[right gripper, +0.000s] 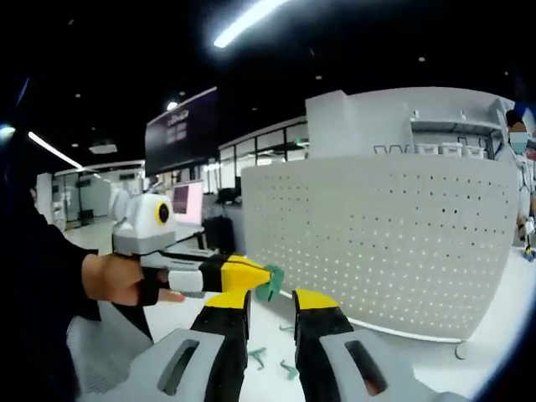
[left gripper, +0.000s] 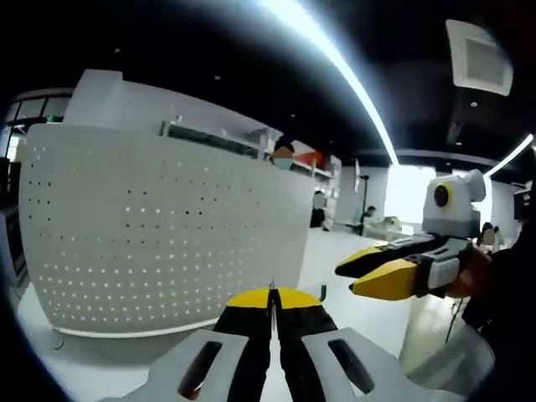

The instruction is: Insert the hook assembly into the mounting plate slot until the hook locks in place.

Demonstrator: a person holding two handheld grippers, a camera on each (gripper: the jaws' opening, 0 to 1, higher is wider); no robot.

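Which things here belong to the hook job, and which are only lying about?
For the job: green hook in the left gripper; white perforated panel; right gripper.
Lying about: spare green hooks on the table.

Left gripper [left gripper: 270, 295] closed, right gripper [right gripper: 272, 303] parted.

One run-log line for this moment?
left tongs: shut on green hook | right tongs: open | pegboard: upright | spare hooks: on table
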